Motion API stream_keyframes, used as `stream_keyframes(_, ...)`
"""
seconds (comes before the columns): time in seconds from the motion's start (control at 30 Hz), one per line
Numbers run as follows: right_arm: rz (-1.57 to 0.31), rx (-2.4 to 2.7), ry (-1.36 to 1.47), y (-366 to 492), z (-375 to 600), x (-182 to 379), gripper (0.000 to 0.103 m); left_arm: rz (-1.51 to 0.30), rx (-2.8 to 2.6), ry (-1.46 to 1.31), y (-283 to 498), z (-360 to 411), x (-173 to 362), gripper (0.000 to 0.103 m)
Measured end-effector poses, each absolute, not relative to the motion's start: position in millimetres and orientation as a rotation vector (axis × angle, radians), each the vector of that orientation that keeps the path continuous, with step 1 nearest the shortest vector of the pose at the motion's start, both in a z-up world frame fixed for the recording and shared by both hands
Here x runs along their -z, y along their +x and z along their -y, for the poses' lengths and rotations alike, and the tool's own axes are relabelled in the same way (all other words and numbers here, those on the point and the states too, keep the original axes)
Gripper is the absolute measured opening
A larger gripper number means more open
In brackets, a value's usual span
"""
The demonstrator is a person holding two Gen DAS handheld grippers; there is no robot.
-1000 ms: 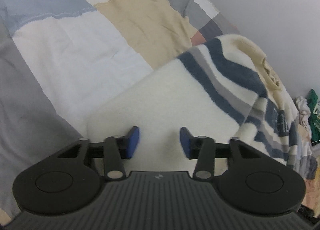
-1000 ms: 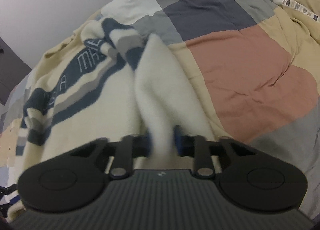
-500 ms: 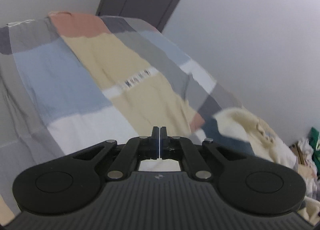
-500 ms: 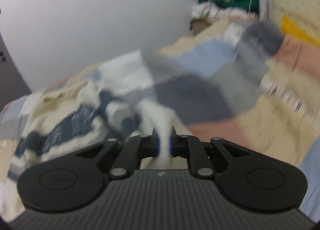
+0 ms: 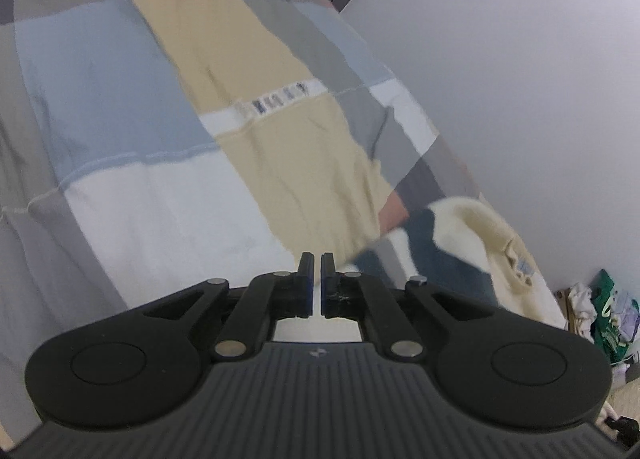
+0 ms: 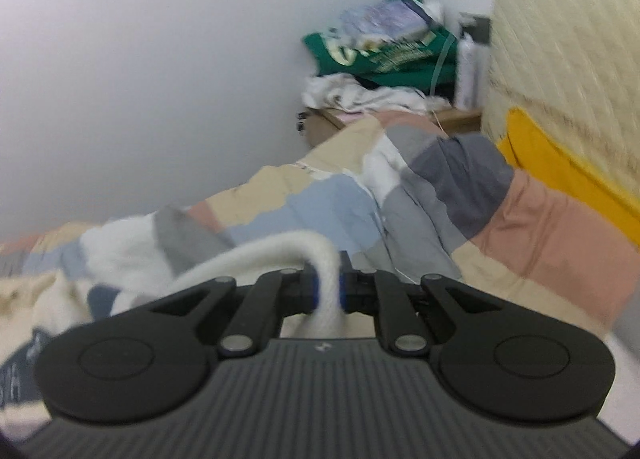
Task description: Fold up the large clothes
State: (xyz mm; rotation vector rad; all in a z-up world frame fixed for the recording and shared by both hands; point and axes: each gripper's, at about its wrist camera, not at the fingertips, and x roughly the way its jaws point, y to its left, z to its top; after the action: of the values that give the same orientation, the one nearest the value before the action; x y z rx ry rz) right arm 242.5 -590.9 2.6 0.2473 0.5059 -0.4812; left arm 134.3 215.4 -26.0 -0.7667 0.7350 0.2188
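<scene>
The right gripper (image 6: 327,291) pinches the sweater (image 6: 280,255) (cream, fluffy); the left gripper (image 5: 317,283) pinches its thin edge above the bed (image 5: 120,99).

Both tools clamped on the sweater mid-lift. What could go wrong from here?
1. Right tool pinches only a rolled edge of the sweater; it may slip out under the garment's weight.
2. Left tool shows just a thin sliver of fabric between its fingers, so that hold looks marginal.
3. The hanging body could drag and rumple the patchwork quilt.

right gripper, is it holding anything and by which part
Yes: the right gripper is shut on a thick fold of the cream sweater, pinched at its edge.
</scene>
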Motion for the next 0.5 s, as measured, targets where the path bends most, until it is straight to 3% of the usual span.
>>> stream_keyframes(0.13, -0.568, 0.532, 0.260, 263.1, 609.5, 40.3, 0.011, -0.807, -0.227, -0.808, 145.3, -212.0, 43.0, 0.011)
stream_keyframes(0.27, -0.630, 0.579, 0.299, 276.7, 621.6, 88.8, 0.011, -0.850, -0.301, -0.833, 154.9, -214.4, 62.2, 0.051)
stream_keyframes(0.5, -0.614, 0.619, 0.274, 289.4, 616.4, 122.8, 0.011, -0.931, -0.288, -0.905, 143.7, -216.5, 83.8, 0.057)
